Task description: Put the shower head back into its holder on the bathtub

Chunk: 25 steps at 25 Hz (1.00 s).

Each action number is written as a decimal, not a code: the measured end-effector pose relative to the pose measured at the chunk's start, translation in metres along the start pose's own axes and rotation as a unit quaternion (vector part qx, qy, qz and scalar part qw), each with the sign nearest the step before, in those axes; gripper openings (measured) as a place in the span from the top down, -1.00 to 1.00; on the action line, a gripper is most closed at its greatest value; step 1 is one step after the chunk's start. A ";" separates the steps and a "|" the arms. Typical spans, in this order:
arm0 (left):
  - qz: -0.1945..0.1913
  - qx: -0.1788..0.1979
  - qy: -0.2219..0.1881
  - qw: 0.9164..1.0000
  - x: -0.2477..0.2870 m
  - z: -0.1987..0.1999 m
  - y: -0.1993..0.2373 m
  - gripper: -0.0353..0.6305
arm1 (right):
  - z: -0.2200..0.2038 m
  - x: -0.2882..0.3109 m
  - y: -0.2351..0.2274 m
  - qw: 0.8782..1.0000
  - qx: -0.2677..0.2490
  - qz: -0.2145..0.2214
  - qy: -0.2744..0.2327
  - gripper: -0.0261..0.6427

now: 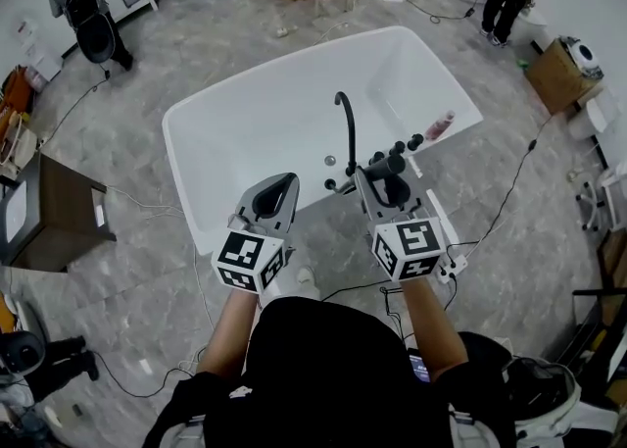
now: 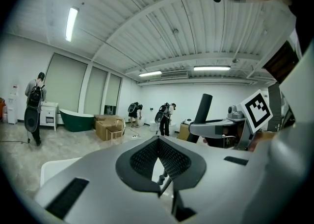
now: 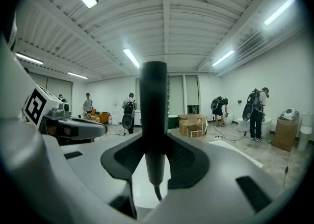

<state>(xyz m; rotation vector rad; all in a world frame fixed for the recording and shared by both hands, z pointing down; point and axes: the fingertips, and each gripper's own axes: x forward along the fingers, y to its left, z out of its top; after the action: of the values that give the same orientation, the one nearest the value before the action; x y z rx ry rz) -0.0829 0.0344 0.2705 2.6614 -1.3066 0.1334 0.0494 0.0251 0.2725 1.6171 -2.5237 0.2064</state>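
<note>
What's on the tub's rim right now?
Black faucet and a pinkish bottle sit on the bathtub rim; right gripper with the shower head covers part of the near edge.

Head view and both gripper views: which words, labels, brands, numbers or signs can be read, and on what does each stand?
No text can be read in any view.
Left gripper and right gripper: only black-and-white square markers, no letters.
Shower head: plain dark, no print visible.
Pink bottle on the bathtub rim: label too small to read.

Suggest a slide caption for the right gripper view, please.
Right gripper holds the dark shower head upright between its jaws.
</note>
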 end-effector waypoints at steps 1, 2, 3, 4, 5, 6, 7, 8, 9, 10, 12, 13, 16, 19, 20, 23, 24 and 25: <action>-0.002 -0.001 0.002 1.000 0.010 0.002 0.007 0.85 | 0.001 0.010 -0.006 1.000 0.001 -0.002 0.004 0.49; -0.003 -0.002 0.004 1.000 0.021 0.004 0.012 0.85 | 0.001 0.020 -0.013 1.000 0.002 -0.004 0.007 0.49; -0.004 -0.002 0.005 1.000 0.032 0.006 0.017 0.85 | 0.001 0.029 -0.021 1.000 0.003 -0.004 0.010 0.49; -0.006 -0.003 0.007 1.000 0.041 0.006 0.021 0.85 | 0.000 0.037 -0.027 1.000 0.004 -0.006 0.013 0.49; -0.008 -0.003 0.008 1.000 0.047 0.006 0.025 0.85 | 0.000 0.043 -0.030 1.000 0.005 -0.007 0.016 0.49; -0.011 -0.003 0.010 1.000 0.050 0.005 0.031 0.85 | -0.001 0.049 -0.028 1.000 0.005 -0.010 0.018 0.49; -0.014 -0.003 0.012 1.000 0.049 0.004 0.037 0.85 | -0.003 0.055 -0.024 1.000 0.006 -0.013 0.020 0.49; -0.017 -0.004 0.014 1.000 0.049 0.003 0.044 0.85 | -0.004 0.060 -0.020 1.000 0.007 -0.016 0.023 0.49; -0.020 -0.004 0.017 1.000 0.049 0.002 0.049 0.85 | -0.006 0.064 -0.017 0.999 0.008 -0.018 0.026 0.49; -0.023 -0.005 0.020 1.000 0.052 0.002 0.053 0.85 | -0.007 0.068 -0.018 0.999 0.009 -0.020 0.030 0.49; -0.024 -0.007 0.024 0.999 0.062 0.002 0.056 0.85 | -0.008 0.074 -0.025 0.999 0.011 -0.022 0.034 0.49; -0.024 -0.008 0.025 0.999 0.068 0.001 0.056 0.85 | -0.009 0.077 -0.030 0.999 0.012 -0.023 0.035 0.49; -0.029 -0.014 0.033 0.999 0.078 -0.008 0.056 0.85 | -0.017 0.080 -0.036 0.999 0.016 -0.026 0.039 0.49; -0.036 -0.015 0.044 0.998 0.079 -0.018 0.059 0.85 | -0.025 0.085 -0.034 0.998 0.019 -0.029 0.046 0.49; -0.037 -0.016 0.046 0.998 0.079 -0.020 0.060 0.85 | -0.027 0.087 -0.033 0.998 0.020 -0.029 0.049 0.49; -0.039 -0.019 0.050 0.998 0.078 -0.025 0.063 0.85 | -0.033 0.091 -0.030 0.998 0.023 -0.028 0.053 0.49; -0.038 -0.019 0.050 0.998 0.079 -0.026 0.064 0.85 | -0.035 0.093 -0.029 0.998 0.023 -0.026 0.055 0.49; -0.035 -0.019 0.051 0.998 0.080 -0.027 0.065 0.85 | -0.037 0.095 -0.029 0.998 0.023 -0.024 0.057 0.49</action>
<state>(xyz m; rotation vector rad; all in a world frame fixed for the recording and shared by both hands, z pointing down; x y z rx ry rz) -0.0855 -0.0610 0.3169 2.6273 -1.1705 0.2301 0.0384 -0.0646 0.3277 1.6319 -2.4099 0.3432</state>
